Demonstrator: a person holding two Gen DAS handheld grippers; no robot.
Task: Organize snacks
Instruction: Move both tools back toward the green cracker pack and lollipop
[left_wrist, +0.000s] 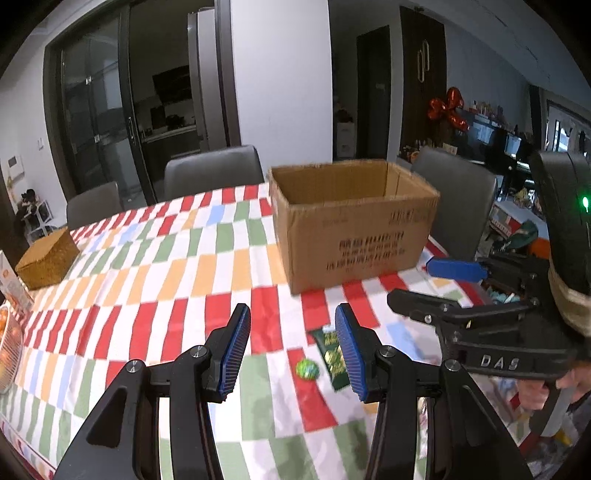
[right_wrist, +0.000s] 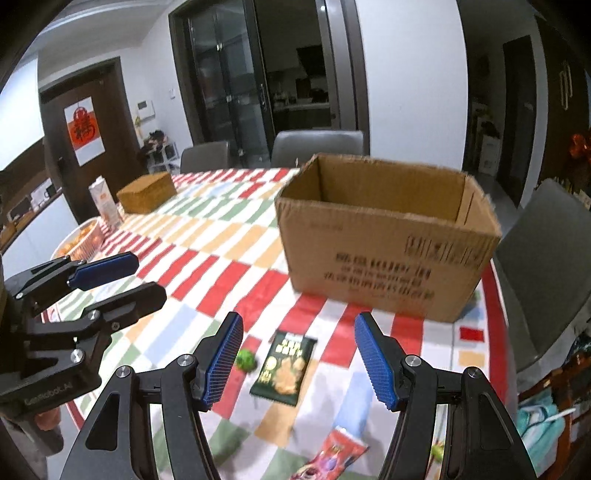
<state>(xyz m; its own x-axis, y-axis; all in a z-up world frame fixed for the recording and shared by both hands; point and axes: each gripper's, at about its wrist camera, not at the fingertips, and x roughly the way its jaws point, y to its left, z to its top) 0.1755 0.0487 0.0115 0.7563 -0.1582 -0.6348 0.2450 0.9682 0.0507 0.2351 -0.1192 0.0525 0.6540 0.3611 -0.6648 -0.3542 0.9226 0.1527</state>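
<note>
Snacks lie on the checkered tablecloth (right_wrist: 221, 258) in front of us, none yet in the cardboard box (right_wrist: 380, 251), whose floor neither camera shows. Going left to right: the wicker box (right_wrist: 147, 192), a carton (right_wrist: 105, 203) and a fruit bowl (right_wrist: 81, 240) sit at the far left, well apart from the work. Our left gripper (left_wrist: 291, 350) hangs above the cloth with jaws spread and nothing between them; the small green ball (left_wrist: 307, 369) lies below the gap, near its right finger. Just beside the ball is the dark green packet (right_wrist: 284, 363), flat on the cloth, between and beyond the fingers of our right gripper (right_wrist: 299, 363), which is likewise released and empty. Nearer to us a red packet (right_wrist: 332, 458) is cut off by the frame edge. The box stands open-topped behind all this, toward the right edge of the table. We judge the step in hand to be picking up the first snack. To do it well, we should lower the right gripper straight over the green packet, pinch across its narrow width, not its flat face, and keep the left gripper clear so the two tools do not collide. The packet's print is too blurred to read, and what the ball is made of we cannot tell. The red packet's lower half is hidden.
</note>
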